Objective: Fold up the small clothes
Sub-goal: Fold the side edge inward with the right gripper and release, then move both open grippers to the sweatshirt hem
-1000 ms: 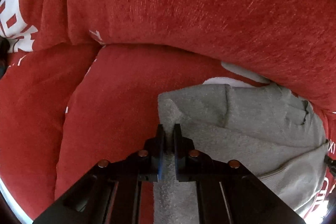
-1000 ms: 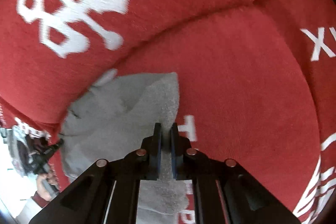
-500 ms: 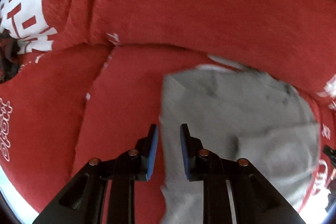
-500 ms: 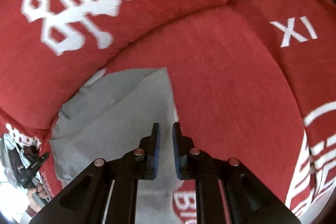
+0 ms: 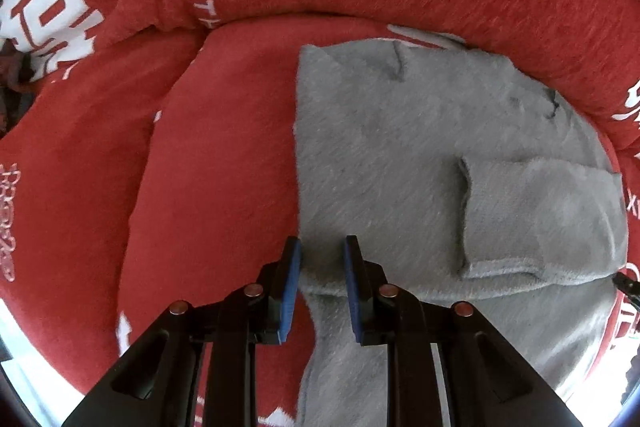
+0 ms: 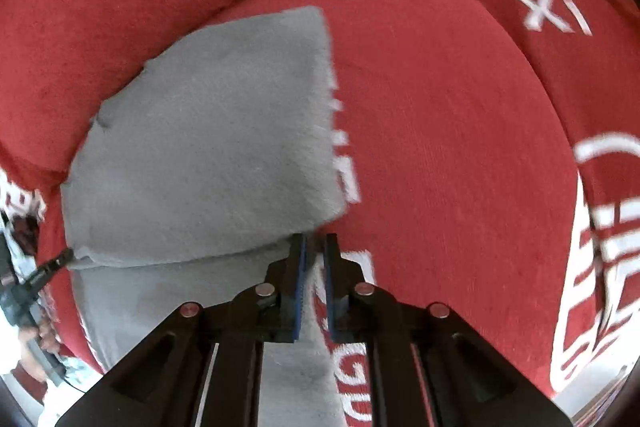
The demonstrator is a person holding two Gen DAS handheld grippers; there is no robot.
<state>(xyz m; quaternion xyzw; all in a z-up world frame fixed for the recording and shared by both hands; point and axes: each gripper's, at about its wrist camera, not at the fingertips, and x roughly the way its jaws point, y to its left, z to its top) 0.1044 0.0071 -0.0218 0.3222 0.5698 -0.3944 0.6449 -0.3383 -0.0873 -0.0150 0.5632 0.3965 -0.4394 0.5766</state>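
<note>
On my left hand, my left claw (image 5: 322, 259) hangs released, jaws spread with bare cloth showing between the blue pads (image 5: 291, 291). The grey garment (image 5: 400, 155) lies flat on the red sofa cushion (image 5: 224, 147) just ahead of and under this claw, its left edge running right at my left pad. Further right, a sleeve (image 5: 536, 219) is folded in over the body.

My right claw (image 6: 314, 255) has its jaws parted by only a narrow gap, gripping nothing that I can see; the folded panel's near corner sits just in front of its tips, grey cloth passing beneath.

I judge the risk to be snagging: that soft fleece could catch a pad as I pull away and drag the fold open, and the plush cushion gives little to hold it flat.
</note>
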